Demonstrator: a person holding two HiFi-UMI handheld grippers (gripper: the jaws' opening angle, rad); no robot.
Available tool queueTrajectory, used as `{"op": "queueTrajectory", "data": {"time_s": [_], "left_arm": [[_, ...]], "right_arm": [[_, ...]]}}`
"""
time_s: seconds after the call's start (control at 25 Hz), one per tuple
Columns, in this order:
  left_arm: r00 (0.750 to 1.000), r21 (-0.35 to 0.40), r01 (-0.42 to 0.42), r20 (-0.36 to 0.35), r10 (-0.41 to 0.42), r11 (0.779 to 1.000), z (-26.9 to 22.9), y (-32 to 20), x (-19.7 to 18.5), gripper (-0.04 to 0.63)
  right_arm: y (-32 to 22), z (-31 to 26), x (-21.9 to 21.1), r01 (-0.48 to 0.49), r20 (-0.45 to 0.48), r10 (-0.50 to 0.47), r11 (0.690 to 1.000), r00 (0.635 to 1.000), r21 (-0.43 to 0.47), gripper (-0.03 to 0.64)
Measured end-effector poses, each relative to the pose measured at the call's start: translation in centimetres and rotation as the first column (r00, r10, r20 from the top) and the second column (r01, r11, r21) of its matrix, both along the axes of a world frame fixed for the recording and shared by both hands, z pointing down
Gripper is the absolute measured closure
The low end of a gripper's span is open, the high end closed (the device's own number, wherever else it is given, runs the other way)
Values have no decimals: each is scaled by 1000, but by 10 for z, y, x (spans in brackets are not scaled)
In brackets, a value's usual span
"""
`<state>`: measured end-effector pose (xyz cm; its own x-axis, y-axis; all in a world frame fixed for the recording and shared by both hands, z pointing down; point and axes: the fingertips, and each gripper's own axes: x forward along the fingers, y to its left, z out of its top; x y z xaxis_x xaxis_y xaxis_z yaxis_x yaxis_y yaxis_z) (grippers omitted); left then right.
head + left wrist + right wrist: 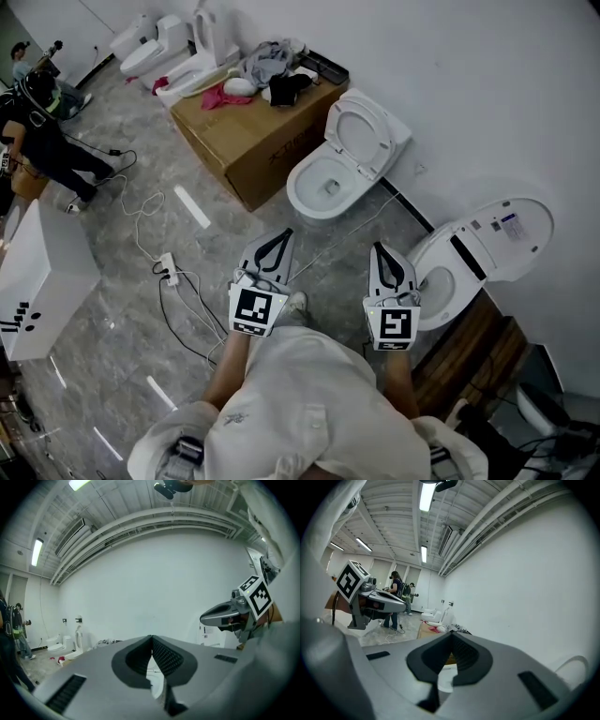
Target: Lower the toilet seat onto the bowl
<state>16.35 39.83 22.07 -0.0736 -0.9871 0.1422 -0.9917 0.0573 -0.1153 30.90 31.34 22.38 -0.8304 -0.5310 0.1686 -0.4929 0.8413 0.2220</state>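
Both tongs are clenched on nothing. The left tongs point(283, 236) and right tongs point(379, 249) each have their pads pressed tip to tip, and they are held side by side above the floor point(122, 309). The seat point(361, 131) stands raised, tilted back toward the wall point(469, 84), at 1 o'clock of the open bowl point(314, 192). Seat and bowl are at about 12 o'clock from the tongs, well apart from them. A box point(253, 155) sits just beside the bowl at its 10 o'clock. A second toilet point(469, 258), lid up, stands near the right tongs at their 3 o'clock.
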Motion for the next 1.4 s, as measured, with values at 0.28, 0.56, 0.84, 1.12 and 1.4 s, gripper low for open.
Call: {"op": "queueTrajectory", "data": {"time_s": [0.28, 0.56, 0.84, 1.12, 1.4], "left_arm": [[1000, -7, -12, -28, 12, 1000, 8, -23, -51, 580], [999, 3, -40, -34, 41, 999, 9, -49, -82, 580], [998, 0, -55, -43, 55, 998, 18, -79, -98, 580], [999, -6, -36, -41, 36, 999, 19, -116, -120, 580], [999, -30, 2, -40, -3, 1000, 27, -167, -145, 580]], "right_arm": [[-17, -4, -50, -8, -13, 8, 1000, 1000, 8, 609], [-38, -5, -80, -35, -13, 35, 999, 999, 20, 609], [-67, 2, -100, -49, -15, 49, 999, 999, 14, 609], [-105, 0, -126, -15, -8, 16, 1000, 1000, 10, 609], [-165, 9, -157, 15, 15, -15, 1000, 1000, -13, 609]]}}
